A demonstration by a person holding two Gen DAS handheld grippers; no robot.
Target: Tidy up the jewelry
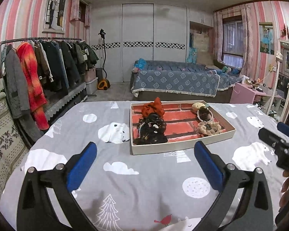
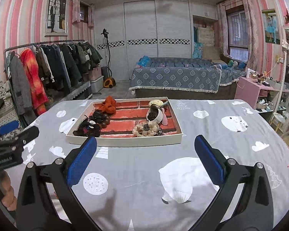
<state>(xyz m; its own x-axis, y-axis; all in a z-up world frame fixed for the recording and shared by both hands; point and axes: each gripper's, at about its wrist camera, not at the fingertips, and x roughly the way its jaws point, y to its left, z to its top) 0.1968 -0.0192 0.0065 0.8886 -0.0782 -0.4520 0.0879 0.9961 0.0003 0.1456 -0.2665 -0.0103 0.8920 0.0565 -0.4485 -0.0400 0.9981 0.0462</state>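
Note:
A shallow white tray (image 1: 175, 147) with a red brick-pattern floor lies on the grey bear-print bedsheet; it also shows in the right wrist view (image 2: 125, 142). In it lie an orange scrunchie (image 1: 153, 108), a dark bead bracelet pile (image 1: 152, 130), a cream scrunchie (image 1: 209, 128) and a white hair band (image 1: 204, 114). My left gripper (image 1: 144, 162) is open and empty, in front of the tray. My right gripper (image 2: 144, 160) is open and empty, also in front of the tray; it shows at the right edge of the left wrist view (image 1: 279, 140).
A clothes rack (image 1: 44, 65) with coats stands to the left. A blue-covered bed (image 1: 175, 80) lies beyond the sheet's far edge. A pink side table (image 1: 248, 93) and a mirror (image 1: 287, 80) stand at the right. The sheet (image 1: 144, 188) spreads around the tray.

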